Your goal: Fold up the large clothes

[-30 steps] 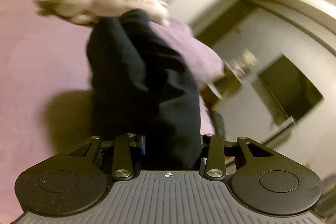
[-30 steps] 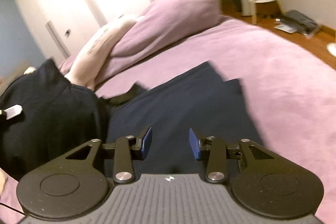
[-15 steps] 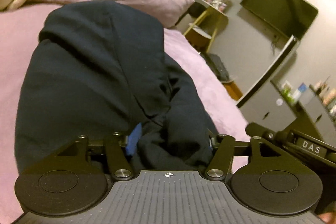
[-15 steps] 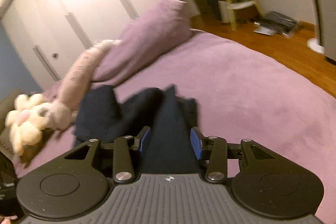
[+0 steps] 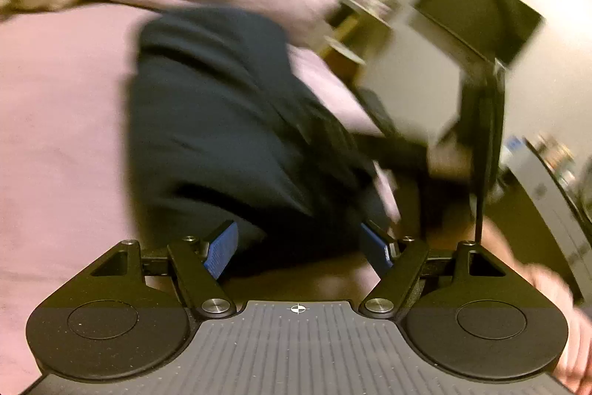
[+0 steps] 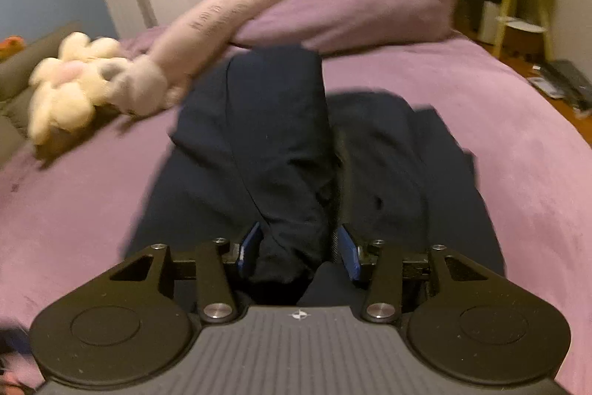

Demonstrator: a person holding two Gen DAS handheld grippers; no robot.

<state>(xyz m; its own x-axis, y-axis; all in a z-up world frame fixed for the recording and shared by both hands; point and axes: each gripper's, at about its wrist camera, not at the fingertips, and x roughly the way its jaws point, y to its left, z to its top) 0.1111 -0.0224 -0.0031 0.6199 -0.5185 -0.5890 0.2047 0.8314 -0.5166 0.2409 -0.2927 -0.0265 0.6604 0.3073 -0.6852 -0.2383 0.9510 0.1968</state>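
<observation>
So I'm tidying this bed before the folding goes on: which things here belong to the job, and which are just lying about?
Job:
- dark navy fabric garment
- left tongs, opening
- right tongs, opening

Lying about:
- purple pillow
- cream plush toy
- purple bedspread

No text, label or number can be read in either view. The long pink plush toy (image 6: 218,21), lying across the purple pillow (image 6: 370,2) at the far edge of the bed (image 6: 481,106), bears dark printed marks, too blurred to make out.
</observation>
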